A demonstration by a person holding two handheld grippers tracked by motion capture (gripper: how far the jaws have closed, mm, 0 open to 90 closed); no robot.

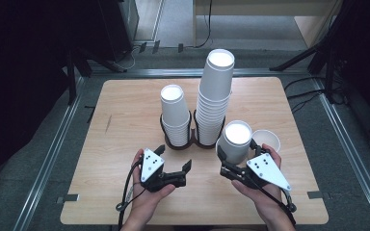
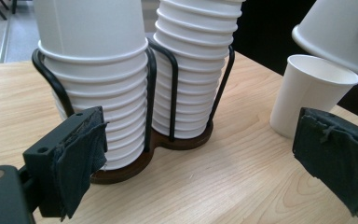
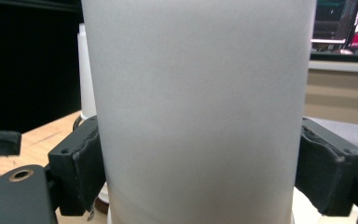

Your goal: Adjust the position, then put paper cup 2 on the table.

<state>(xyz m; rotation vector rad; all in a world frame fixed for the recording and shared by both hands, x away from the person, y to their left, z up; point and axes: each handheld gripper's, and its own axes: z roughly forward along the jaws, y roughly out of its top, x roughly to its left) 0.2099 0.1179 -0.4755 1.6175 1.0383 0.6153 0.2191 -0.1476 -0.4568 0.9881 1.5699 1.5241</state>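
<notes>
A white paper cup (image 1: pixel 237 136) (image 3: pixel 198 93) is held bottom-up between the pads of my right gripper (image 1: pixel 238 151) (image 3: pixel 198 163), which is shut on its wall. It hangs at the table's right, just left of a single upright cup (image 1: pixel 269 140) (image 2: pixel 307 91); in the left gripper view the held cup (image 2: pixel 335 32) is tilted above that one. My left gripper (image 1: pixel 174 159) (image 2: pixel 200 140) stands open with nothing between its fingers, in front of the cup holder (image 1: pixel 192 139) (image 2: pixel 135 163). The holder carries a short stack (image 1: pixel 174 113) and a tall stack (image 1: pixel 215 96) of inverted cups.
The wooden table (image 1: pixel 125 120) has bare surface at its left and along the front edge. Metal rails (image 1: pixel 53 159) run along the floor on both sides, with dark stands and cables beyond the far edge.
</notes>
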